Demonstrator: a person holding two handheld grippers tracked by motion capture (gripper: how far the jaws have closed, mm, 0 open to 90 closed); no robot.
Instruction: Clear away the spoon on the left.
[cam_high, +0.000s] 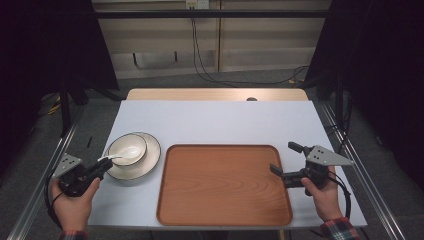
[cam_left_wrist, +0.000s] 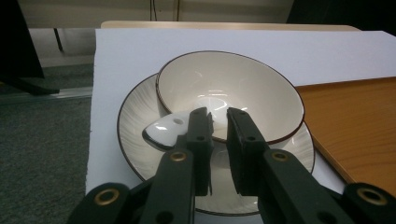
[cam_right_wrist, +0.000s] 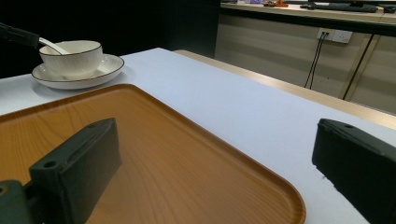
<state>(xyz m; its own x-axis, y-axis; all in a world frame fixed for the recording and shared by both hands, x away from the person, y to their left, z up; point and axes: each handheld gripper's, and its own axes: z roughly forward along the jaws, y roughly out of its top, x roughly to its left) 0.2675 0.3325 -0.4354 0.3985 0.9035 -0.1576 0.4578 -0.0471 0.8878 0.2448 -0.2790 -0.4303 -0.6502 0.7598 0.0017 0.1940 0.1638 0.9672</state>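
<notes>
The tray (cam_high: 225, 200) lies bare and open; bowl (cam_high: 127, 148) on plate (cam_high: 150, 160) crowds its left.

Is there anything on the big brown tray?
No, the brown tray is bare wood all over in the high view; the bowl and plate sit beside it on the table.

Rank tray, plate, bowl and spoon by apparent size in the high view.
1. Tray: by far the largest.
2. Plate.
3. Bowl, sitting on the plate, inside its rim.
4. Spoon, smallest; its handle end is at the jaws of the left gripper, so part may be hidden.
</notes>
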